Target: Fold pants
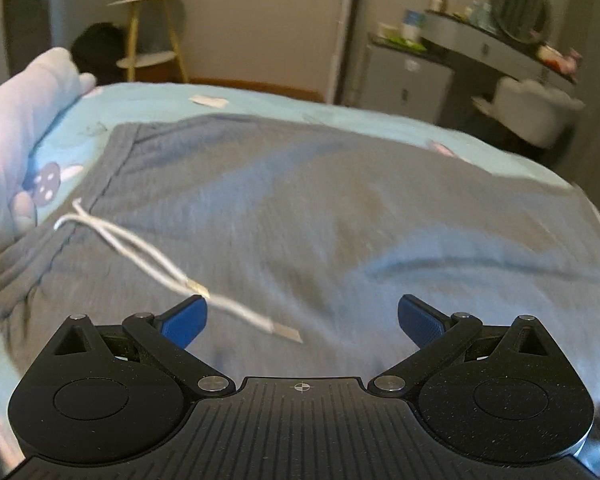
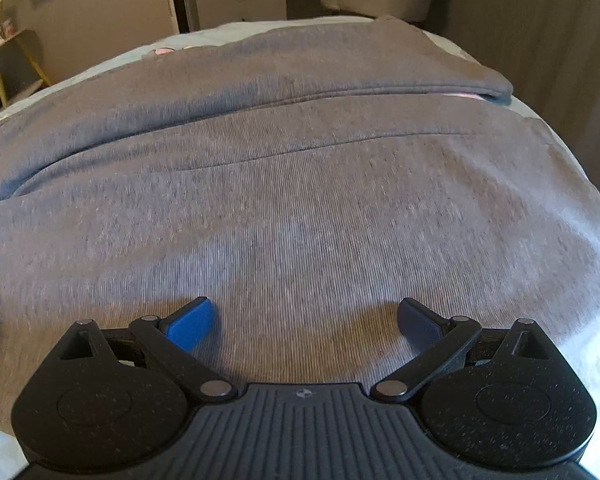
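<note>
— Where do the pants lie?

— Grey ribbed pants (image 1: 300, 208) lie spread across a light blue bedsheet (image 1: 260, 100), waistband to the left, the white drawstring (image 1: 148, 260) trailing over the cloth toward the near edge. From the right wrist view, one leg (image 2: 284, 64) lies folded over the other, its hem at the far right.

— And the grippers?

— The left gripper (image 1: 302, 318) hovers just above the fabric near the drawstring tips, blue pads spread wide, gripping nothing. The right gripper (image 2: 306, 320) is likewise released over the near leg.

— Any writing to read?

— None legible; the sheet carries a cartoon print (image 1: 48, 184). A pale plush toy (image 1: 24, 120) sits at the left, a vanity with round mirror (image 1: 520, 8) far right, a yellow-legged shelf (image 1: 148, 32) far left.
</note>
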`<state>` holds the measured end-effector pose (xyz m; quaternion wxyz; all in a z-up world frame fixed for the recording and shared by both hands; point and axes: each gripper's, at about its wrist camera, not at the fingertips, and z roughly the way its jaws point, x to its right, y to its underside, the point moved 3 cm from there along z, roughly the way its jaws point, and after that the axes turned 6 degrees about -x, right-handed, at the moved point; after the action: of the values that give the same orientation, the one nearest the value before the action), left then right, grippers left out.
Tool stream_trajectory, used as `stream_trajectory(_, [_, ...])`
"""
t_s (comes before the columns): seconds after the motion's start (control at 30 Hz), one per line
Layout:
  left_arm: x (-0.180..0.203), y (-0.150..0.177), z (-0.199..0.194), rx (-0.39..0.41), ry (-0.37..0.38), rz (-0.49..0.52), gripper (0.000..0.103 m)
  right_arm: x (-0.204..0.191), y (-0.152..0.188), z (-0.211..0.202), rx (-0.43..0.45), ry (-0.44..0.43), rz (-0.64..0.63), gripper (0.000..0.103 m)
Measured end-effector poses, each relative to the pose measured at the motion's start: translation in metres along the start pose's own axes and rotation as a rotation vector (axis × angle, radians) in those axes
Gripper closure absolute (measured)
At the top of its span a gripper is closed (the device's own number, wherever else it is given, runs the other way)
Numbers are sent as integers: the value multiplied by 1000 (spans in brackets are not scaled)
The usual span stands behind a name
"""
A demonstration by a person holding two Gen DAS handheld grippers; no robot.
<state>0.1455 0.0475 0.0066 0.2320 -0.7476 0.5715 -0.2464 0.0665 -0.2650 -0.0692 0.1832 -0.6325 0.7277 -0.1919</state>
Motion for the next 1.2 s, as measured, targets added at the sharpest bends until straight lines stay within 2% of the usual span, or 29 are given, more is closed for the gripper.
stream_trajectory(0.07, [-6,-4,19,13,-40,-15,0,0,1,2,-4,7,1,4])
stream_trajectory(0.13, [-14,-3,37,6,-90,-14,0,-6,-3,2,-59,28,-61,4])
stream_trajectory(0.17, [-19,-2,41,13,-108,-7,0,-8,-14,2,-120,26,-92,4])
stream_trajectory(0.2, [-25,-2,42,32,-122,8,0,-6,-30,-2,-128,-2,-89,4])
stream_trajectory(0.23, [-30,-6,40,56,-125,16,0,-4,-47,-9,-83,-26,-74,4])
stream_trajectory(0.27, [-37,-13,38,81,-132,11,0,0,-76,-15,-5,-46,-39,4])
stream_trajectory(0.37, [-48,-22,38,123,-103,-33,0,8,-168,1,116,-50,69,4])
stream_trajectory(0.4, [-51,-20,43,108,-90,-36,0,10,-196,14,134,-39,95,4])
stream_trajectory(0.47, [-54,-16,59,37,-80,-26,0,13,-251,52,147,20,171,6])
stream_trajectory(0.53, [-57,-9,72,-20,-91,-19,0,14,-289,85,129,43,241,14])
stream_trajectory(0.6, [-61,-3,77,-23,-112,-12,0,14,-321,116,111,66,327,28])
stream_trajectory(0.67, [-65,0,78,-17,-102,-12,0,13,-341,137,113,91,388,32])
stream_trajectory(0.77, [-66,7,83,-2,-95,21,0,18,-356,165,76,141,460,32])
stream_trajectory(0.87, [-60,11,86,17,-125,57,0,14,-360,187,34,206,439,35])
stream_trajectory(0.93, [-57,12,85,31,-129,68,0,13,-354,184,58,255,396,59])
stream_trajectory(0.97, [-58,12,84,36,-126,70,0,14,-351,180,73,263,384,79])
stream_trajectory(1.0, [-58,13,83,41,-121,67,0,17,-346,173,91,230,366,96])
stream_trajectory(1.1, [-62,11,79,41,-104,47,0,29,-328,139,150,145,344,97])
stream_trajectory(1.2, [-62,9,61,65,-89,20,0,39,-283,68,306,42,322,97])
